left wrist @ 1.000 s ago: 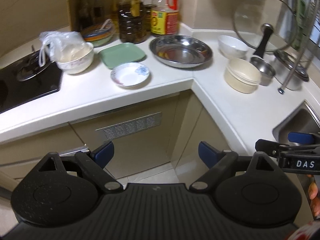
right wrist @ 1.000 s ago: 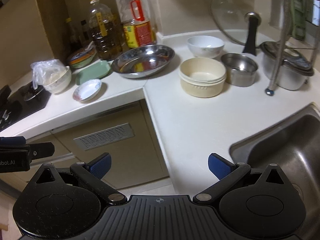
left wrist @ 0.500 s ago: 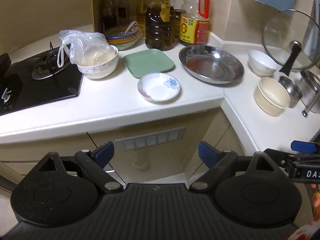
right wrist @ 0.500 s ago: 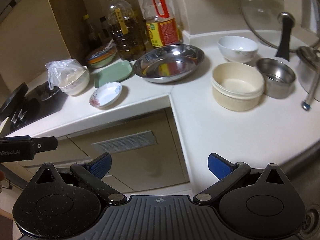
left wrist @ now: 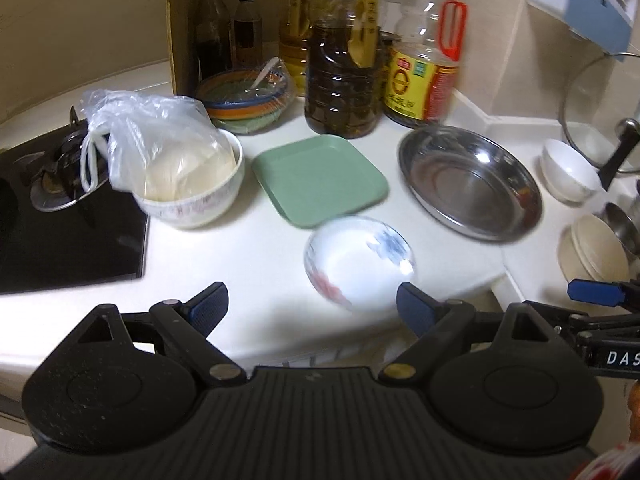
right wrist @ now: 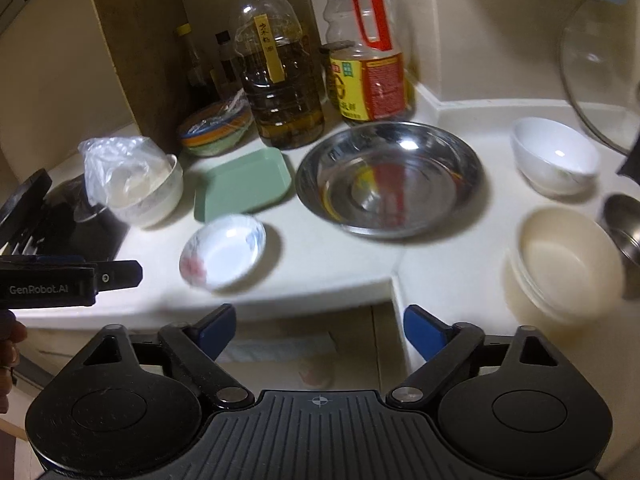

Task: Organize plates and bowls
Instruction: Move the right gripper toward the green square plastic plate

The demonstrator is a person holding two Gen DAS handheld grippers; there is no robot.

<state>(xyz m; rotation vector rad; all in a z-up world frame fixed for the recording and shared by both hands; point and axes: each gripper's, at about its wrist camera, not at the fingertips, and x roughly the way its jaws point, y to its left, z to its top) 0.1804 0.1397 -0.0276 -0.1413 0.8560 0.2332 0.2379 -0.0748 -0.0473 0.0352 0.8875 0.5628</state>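
Observation:
A small white saucer with a flower pattern lies near the counter's front edge. My left gripper is open just short of it, with nothing between the fingers. Behind the saucer sit a green square plate and a wide steel dish. My right gripper hangs over the counter's corner, its jaws closing a little on nothing. To its right are stacked cream bowls and a white bowl.
A bowl holding a plastic bag stands beside the black gas hob. Stacked coloured bowls and oil bottles line the back wall. A glass lid and a small steel bowl are at the far right.
Both grippers have come in toward the counter, which now fills the views; the saucer now sits right ahead of the left gripper. The right jaws have narrowed slightly.

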